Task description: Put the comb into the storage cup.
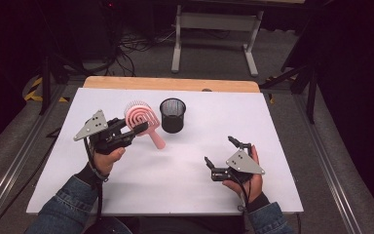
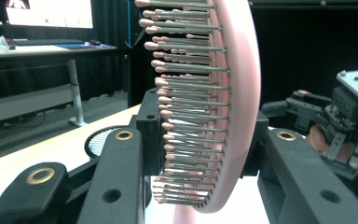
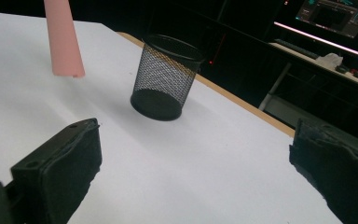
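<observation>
The left claw (image 1: 137, 128) is clamped on the pink brush (image 1: 141, 118), lifted beside the mesh cup (image 1: 173, 115) on the worktop (image 1: 175, 161). The right claw (image 1: 220, 153) gapes empty. Next, likely: tip the handle down into the cup.

Brush (image 1: 141, 118) held above bench (image 1: 185, 190) in left claw (image 1: 137, 129), cup (image 1: 172, 115) just right, right claw (image 1: 220, 152) nearer right.

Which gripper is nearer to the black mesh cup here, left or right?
Left. The left gripper, shut on the pink hairbrush, sits just beside the mesh cup. The right gripper hangs open nearer the person, with bare table between it and the cup.
</observation>
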`<state>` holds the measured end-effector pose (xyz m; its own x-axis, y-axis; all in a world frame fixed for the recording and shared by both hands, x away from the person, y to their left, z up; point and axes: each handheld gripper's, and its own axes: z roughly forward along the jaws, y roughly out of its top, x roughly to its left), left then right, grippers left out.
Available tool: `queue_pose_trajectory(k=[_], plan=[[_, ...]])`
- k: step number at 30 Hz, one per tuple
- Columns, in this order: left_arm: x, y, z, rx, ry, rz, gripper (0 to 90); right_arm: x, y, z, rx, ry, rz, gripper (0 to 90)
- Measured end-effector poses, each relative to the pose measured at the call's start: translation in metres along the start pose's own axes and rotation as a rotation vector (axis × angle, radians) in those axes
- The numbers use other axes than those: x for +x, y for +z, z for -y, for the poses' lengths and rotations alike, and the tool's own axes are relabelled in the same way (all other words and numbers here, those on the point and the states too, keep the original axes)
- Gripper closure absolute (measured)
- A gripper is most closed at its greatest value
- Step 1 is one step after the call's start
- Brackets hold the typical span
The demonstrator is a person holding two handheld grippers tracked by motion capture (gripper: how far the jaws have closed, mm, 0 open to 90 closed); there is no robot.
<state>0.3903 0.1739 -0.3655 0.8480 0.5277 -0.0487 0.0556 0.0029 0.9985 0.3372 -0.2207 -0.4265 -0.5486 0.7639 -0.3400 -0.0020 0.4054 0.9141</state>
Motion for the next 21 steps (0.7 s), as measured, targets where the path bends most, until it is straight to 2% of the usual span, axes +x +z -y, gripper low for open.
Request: queue_pose_trajectory(k=[5, 6, 11, 17, 21], plan=[[0.003, -0.002, -0.004, -0.019, -0.003, -0.022, 63.6, -0.005, -0.006, 0.006, 0.015, 0.008, 0.022, 2.7], [0.004, -0.002, -0.005, -0.018, 0.001, -0.024, 63.7, -0.008, -0.008, 0.008, 0.020, 0.022, 0.026, 2.6], [0.006, -0.001, -0.009, -0.018, 0.016, -0.039, 63.6, -0.012, -0.013, 0.013, 0.028, 0.031, 0.041, 2.7], [0.013, -0.001, -0.024, -0.030, 0.044, -0.065, 63.6, -0.013, -0.013, 0.017, 0.048, 0.032, 0.049, 3.4], [0.019, 0.004, -0.040, -0.043, 0.064, -0.087, 63.6, -0.012, -0.012, 0.016, 0.048, 0.026, 0.048, 3.4]])
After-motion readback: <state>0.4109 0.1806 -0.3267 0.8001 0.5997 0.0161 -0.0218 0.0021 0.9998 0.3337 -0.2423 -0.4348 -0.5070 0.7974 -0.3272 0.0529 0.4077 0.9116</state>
